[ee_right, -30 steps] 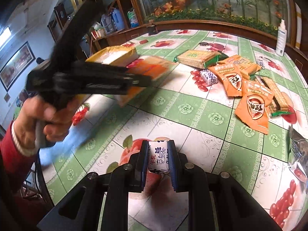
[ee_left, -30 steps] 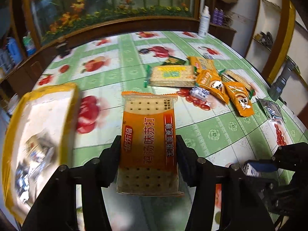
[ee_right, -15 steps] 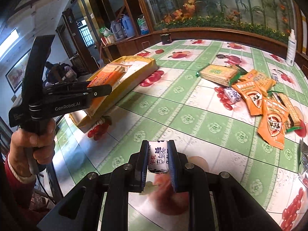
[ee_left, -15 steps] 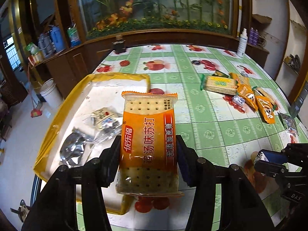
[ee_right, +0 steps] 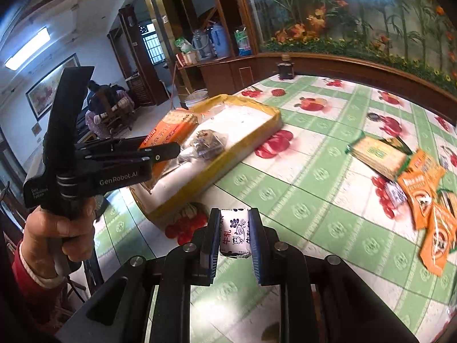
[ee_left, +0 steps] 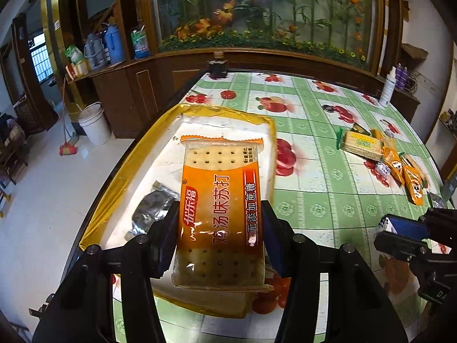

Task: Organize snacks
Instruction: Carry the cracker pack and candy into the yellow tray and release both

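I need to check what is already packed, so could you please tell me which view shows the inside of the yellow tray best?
The right wrist view: the tray lies in open sight, with wrapped snacks on its white floor. In the left wrist view the cracker pack held in the left tool hides most of the floor, leaving one dark packet visible.
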Motion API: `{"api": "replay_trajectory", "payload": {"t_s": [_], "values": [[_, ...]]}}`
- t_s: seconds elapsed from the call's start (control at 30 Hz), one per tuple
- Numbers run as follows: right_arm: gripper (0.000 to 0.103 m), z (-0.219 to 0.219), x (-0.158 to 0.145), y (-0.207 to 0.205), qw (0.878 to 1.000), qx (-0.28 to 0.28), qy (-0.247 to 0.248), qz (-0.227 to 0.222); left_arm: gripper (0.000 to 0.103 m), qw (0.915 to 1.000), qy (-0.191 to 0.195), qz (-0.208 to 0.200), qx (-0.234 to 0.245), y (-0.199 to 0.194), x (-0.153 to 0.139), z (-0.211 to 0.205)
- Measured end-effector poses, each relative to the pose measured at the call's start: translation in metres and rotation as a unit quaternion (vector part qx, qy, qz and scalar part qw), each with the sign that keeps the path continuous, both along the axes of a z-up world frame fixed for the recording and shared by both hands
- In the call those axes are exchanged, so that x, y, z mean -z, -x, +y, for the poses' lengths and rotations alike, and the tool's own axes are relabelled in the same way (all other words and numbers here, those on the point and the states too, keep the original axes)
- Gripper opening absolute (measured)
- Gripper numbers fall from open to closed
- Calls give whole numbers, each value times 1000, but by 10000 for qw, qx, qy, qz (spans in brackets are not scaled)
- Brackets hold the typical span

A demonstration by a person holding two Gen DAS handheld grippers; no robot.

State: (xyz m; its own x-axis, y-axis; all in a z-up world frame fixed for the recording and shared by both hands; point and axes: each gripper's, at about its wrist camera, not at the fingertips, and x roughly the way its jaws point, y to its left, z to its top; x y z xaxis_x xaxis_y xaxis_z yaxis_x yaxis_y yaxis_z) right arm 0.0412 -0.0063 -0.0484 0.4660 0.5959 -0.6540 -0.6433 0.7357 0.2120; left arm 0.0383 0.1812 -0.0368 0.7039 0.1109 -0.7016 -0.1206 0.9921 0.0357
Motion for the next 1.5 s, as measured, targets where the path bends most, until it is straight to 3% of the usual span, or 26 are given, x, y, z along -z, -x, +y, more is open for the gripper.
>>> {"api": "replay_trajectory", "payload": {"t_s": [0.33, 0.47, 0.7, 0.87, 1.07, 1.17, 1.5], "values": [[19, 58, -14, -71, 9986, -183, -469, 168, 52, 9982, 460, 302, -220, -12, 18, 36], [19, 87, -7, -114, 9974, -123, -606, 359, 52, 9979, 468, 395, -229, -15, 26, 38], [19, 132, 23, -158, 9974, -164, -405, 568, 52, 9966, 479, 534, -402, -25, 36, 48], [20, 146, 42, -166, 9976, -225, -208, 616, 53, 9967, 357, 542, -487, -27, 38, 50], [28, 147, 46, -167, 9976, -271, -175, 604, 78, 9968, 116, 521, -603, -27, 39, 48], [44, 141, 42, -164, 9980, -215, -244, 544, 78, 9968, 164, 470, -625, -25, 35, 50], [45, 83, 19, -138, 9985, 119, -428, 329, 78, 9980, 363, 261, -437, -20, 16, 31]]}}
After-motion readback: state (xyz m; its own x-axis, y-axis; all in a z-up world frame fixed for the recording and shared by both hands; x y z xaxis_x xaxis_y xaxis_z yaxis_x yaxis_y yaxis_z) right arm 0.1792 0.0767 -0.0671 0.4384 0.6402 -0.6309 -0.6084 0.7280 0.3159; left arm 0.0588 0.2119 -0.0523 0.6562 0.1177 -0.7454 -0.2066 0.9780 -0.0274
